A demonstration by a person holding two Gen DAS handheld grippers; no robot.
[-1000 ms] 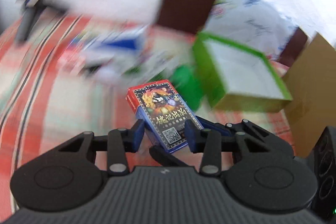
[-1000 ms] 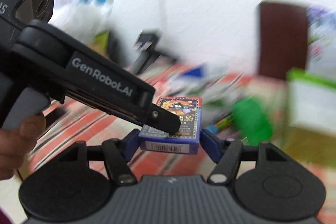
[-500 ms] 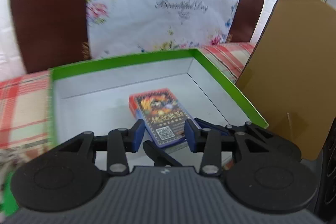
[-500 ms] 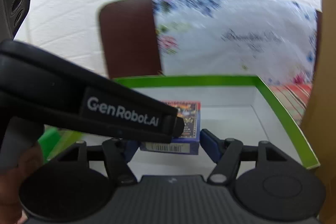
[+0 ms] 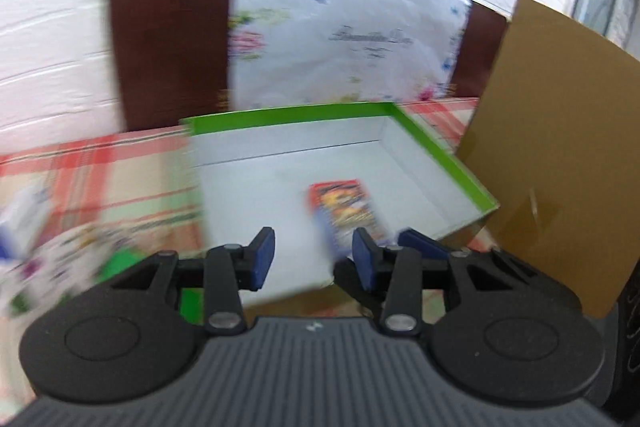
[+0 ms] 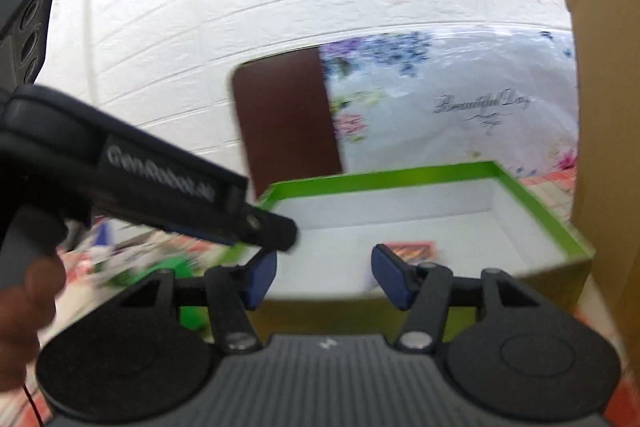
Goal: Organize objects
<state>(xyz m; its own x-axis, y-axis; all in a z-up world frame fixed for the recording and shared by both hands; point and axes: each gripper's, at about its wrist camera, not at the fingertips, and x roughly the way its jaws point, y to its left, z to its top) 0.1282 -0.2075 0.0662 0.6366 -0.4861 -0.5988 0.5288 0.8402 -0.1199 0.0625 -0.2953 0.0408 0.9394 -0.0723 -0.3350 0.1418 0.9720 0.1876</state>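
Note:
A red and blue card box (image 5: 343,205) lies flat on the white floor of the open green-rimmed box (image 5: 288,115), near its right wall. My left gripper (image 5: 314,259) hangs open over the box's near edge with nothing between its fingers; the card box shows just past its right finger. In the right wrist view the card box (image 6: 412,249) lies behind my right gripper (image 6: 325,275), whose jaws are closing on nothing. The left gripper (image 6: 280,231) reaches in from the left, above the green box (image 6: 380,179).
A tall cardboard sheet (image 5: 560,147) stands against the box's right side. Behind the box are a brown chair back (image 5: 168,39) and a white floral bag (image 5: 340,35). Blurred clutter (image 5: 60,255) lies on the plaid tablecloth (image 5: 100,179) to the left. A hand (image 6: 24,287) grips the left handle.
The card box, earlier between both grippers' fingers, now lies on the green box's floor. Both grippers have let go and drawn back; the left one has shifted to the left.

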